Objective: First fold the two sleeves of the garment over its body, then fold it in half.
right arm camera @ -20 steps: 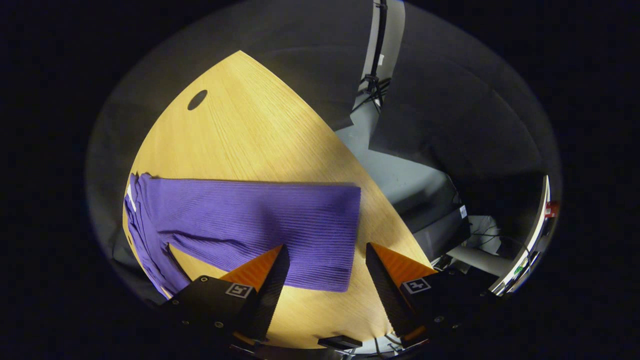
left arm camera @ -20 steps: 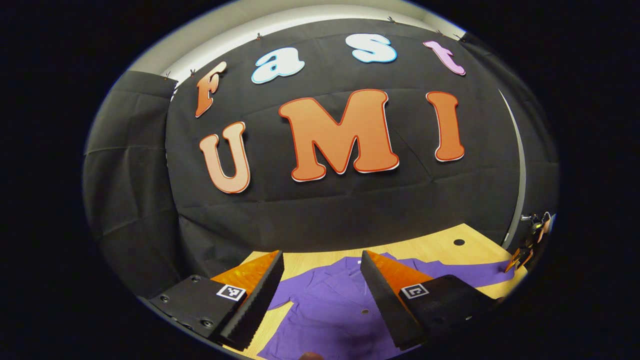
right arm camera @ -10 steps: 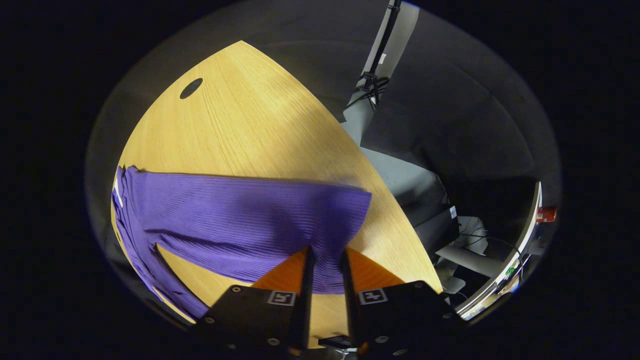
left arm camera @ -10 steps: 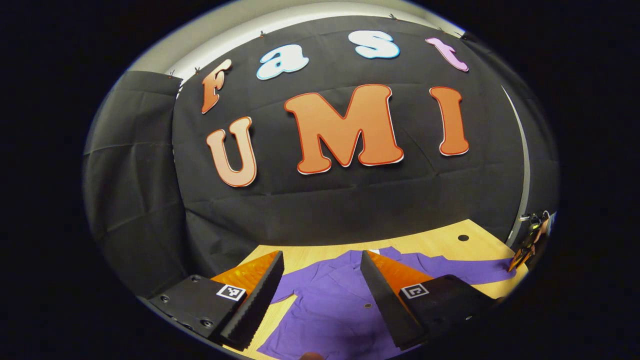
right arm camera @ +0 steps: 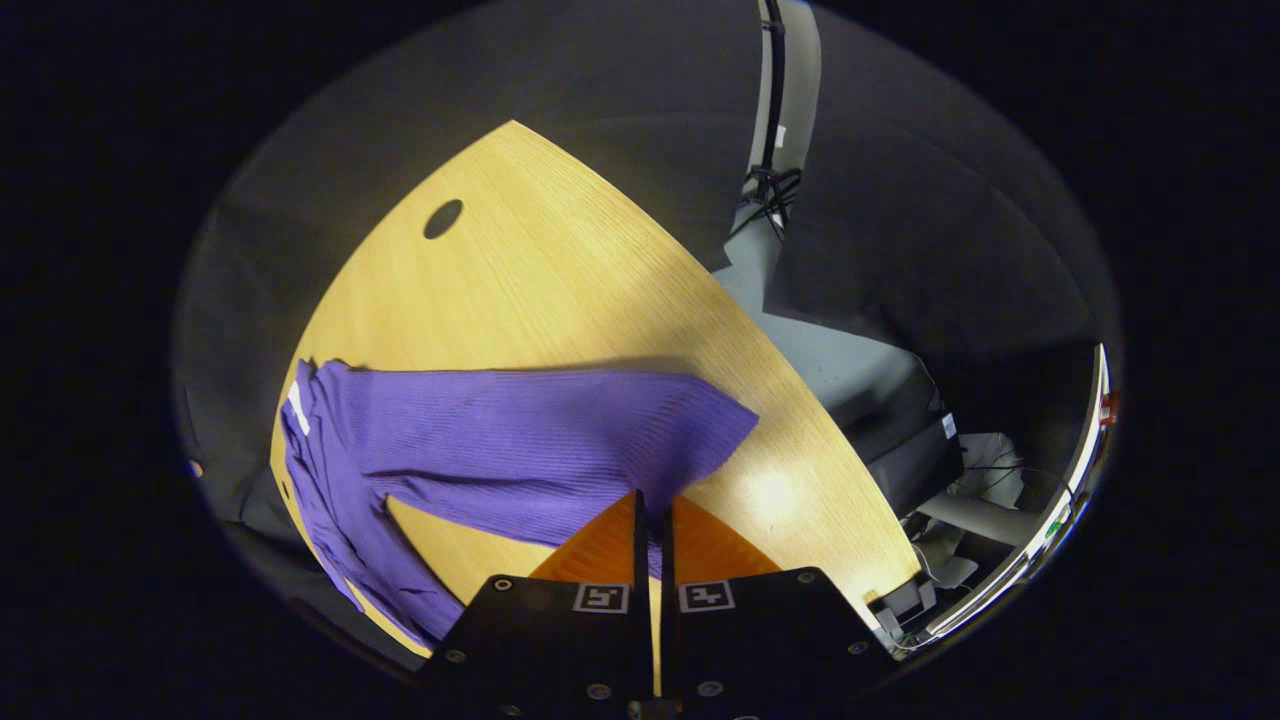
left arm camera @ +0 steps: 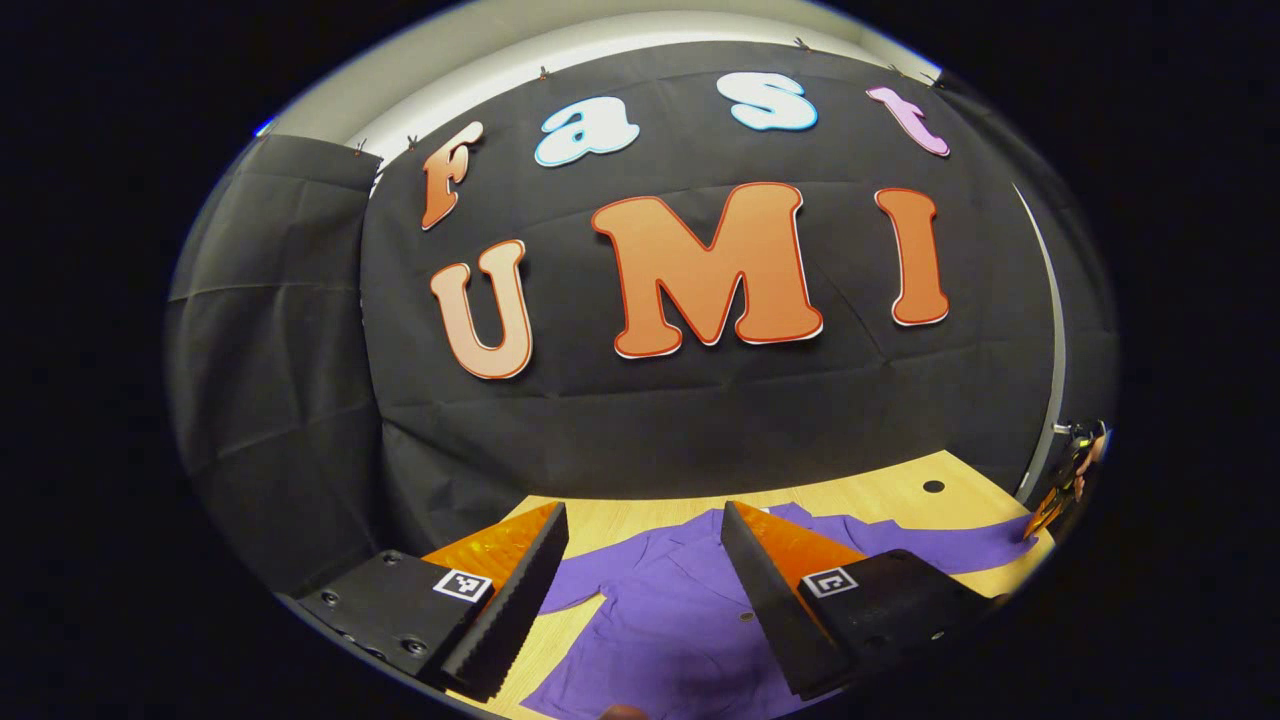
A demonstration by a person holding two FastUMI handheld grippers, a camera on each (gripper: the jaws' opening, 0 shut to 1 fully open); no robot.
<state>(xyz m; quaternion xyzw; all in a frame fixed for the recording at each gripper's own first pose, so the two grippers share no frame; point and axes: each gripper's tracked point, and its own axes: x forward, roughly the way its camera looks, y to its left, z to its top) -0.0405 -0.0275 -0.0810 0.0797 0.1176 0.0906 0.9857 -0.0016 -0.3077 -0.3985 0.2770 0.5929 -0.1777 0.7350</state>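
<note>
Our right hand-held gripper (right arm camera: 651, 510) has its fingers drawn together on the cuff end of the purple garment's right sleeve (right arm camera: 530, 450), and the cloth rises into the pinch at about 6 o'clock of the right gripper view. From there the sleeve runs out toward 9 o'clock, where it joins the garment's body (right arm camera: 330, 500) hanging near the counter's (right arm camera: 540, 290) near edge. The rest of the wooden counter stretches toward 12 o'clock, with a dark round hole (right arm camera: 443, 218) near its far corner.

Our left hand-held gripper (left arm camera: 640, 555) hovers with its fingers wide apart, holding nothing. Between them, in the left gripper view, we see the garment (left arm camera: 670, 620) spread flat on the counter, its collar toward 12 o'clock and the right sleeve reaching out toward 3 o'clock, where the other hand-held gripper grips it at the rim.

We judge that the first sleeve fold is in hand. Next, we would lift the cuff enough to clear the counter and carry it across onto the body, laying it flat before letting go; the left sleeve would follow.
</note>
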